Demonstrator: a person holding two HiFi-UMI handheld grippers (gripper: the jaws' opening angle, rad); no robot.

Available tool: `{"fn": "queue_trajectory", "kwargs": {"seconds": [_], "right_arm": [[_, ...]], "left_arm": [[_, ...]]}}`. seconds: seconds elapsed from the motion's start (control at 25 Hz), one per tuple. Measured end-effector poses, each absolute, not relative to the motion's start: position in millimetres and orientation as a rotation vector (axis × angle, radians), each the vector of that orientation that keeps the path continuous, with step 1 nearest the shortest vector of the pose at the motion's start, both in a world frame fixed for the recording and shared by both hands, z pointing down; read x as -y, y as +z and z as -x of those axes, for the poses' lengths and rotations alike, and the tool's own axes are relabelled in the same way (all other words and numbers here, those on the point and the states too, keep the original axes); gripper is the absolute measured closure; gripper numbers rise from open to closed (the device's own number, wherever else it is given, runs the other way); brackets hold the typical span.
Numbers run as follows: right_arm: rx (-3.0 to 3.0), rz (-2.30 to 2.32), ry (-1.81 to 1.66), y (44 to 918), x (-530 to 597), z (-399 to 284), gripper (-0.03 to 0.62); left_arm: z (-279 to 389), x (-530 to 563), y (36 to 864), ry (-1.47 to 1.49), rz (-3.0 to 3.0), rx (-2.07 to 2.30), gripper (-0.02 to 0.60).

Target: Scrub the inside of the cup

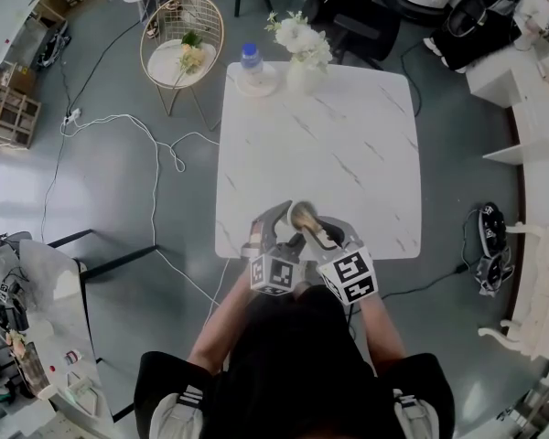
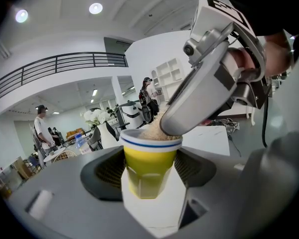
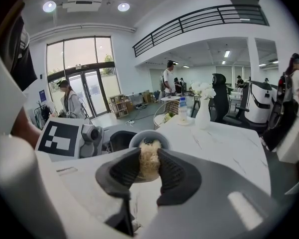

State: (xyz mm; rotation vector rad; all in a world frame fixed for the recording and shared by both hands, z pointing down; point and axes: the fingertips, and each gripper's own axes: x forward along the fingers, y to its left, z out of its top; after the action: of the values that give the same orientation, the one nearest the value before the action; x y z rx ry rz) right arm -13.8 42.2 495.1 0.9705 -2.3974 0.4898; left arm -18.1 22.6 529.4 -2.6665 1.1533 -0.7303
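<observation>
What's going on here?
A person holds a gripper in each hand over the near edge of a white table. The left gripper is clamped on a yellow cup. The right gripper grips a tan scrubber, pushed into the cup's mouth. Scrubbing looks under way.

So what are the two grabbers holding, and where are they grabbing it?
The left gripper holds the yellow cup by its sides, below the rim. The right gripper pinches a tan scrubber on two sides, its tip in the cup's mouth.
</observation>
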Motion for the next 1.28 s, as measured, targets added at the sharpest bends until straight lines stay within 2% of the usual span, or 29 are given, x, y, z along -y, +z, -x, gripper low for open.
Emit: {"fn": "queue_trajectory", "kwargs": {"seconds": [1.28], "right_arm": [[2.353, -0.952, 0.528, 480, -57, -5, 0.491]], "left_arm": [[5, -34, 516, -0.651, 2.687, -1.081, 0.265]]}}
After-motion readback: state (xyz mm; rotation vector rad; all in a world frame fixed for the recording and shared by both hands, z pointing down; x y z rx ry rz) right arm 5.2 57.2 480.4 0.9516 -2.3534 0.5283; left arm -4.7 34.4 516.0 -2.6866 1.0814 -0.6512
